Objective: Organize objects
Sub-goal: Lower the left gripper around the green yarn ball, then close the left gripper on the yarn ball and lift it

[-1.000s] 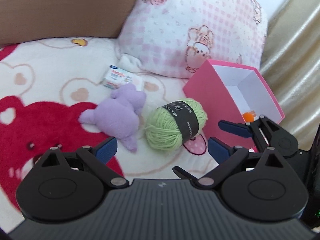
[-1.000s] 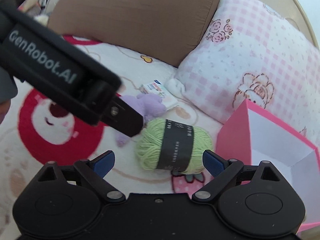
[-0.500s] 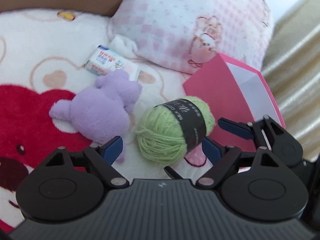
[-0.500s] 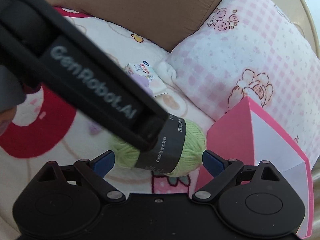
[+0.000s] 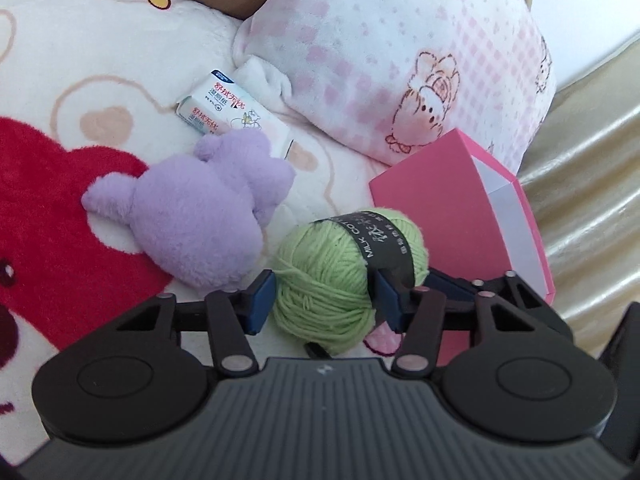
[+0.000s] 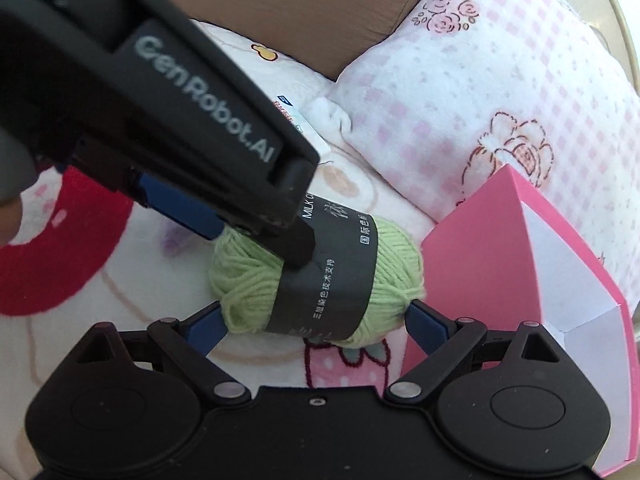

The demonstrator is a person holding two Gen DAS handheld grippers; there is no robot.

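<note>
A green yarn ball (image 5: 324, 284) with a dark paper band lies on the fleece blanket, just left of an open pink box (image 5: 440, 216). My left gripper (image 5: 324, 300) straddles the ball and its jaws are closing, with the blue pads pressing its two sides. In the right wrist view one of the left gripper's fingers (image 6: 296, 248) dents the band of the yarn ball (image 6: 248, 280). My right gripper (image 6: 316, 316) stands wide open, low and close behind the ball, whose near part lies between its tips. The pink box (image 6: 480, 248) stands beside its right finger.
A purple plush toy (image 5: 200, 216) lies left of the yarn, with a tissue pack (image 5: 224, 108) behind it. A pink checked pillow (image 5: 400, 60) and a brown cushion (image 6: 300, 8) close off the back. Shiny beige fabric (image 5: 580, 200) lies right of the box.
My left gripper has come down over the yarn ball and its jaws have narrowed from wide open onto it. The right gripper has sunk closer to the ball, staying open.
</note>
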